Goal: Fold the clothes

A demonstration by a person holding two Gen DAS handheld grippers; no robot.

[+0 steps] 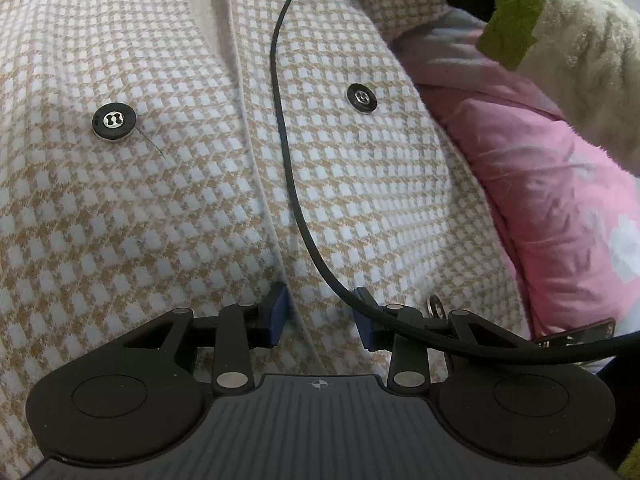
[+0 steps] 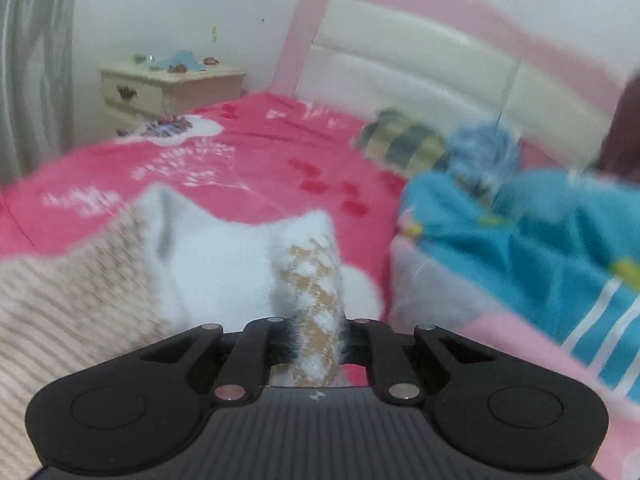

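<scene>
A beige-and-white checked jacket (image 1: 168, 208) with black buttons (image 1: 114, 120) fills the left wrist view. My left gripper (image 1: 320, 316) is pressed into it. Its blue pads (image 1: 278, 312) stand partly apart, with the jacket's front edge filling the gap between them. A black cable (image 1: 288, 168) runs across the cloth to this gripper. In the right wrist view, my right gripper (image 2: 318, 340) is shut on a narrow fold of the same jacket (image 2: 316, 300). That fold is held up off the bed, showing its white fleecy lining (image 2: 224, 256). The fabric hides the fingertips.
The jacket lies on a bed with a pink printed sheet (image 2: 248, 160) and a pink headboard (image 2: 400, 56). A blue striped garment (image 2: 540, 240) is piled at the right, and a cream nightstand (image 2: 168, 88) stands at the back left. A fleecy cream-and-green garment (image 1: 560, 32) lies beside the jacket.
</scene>
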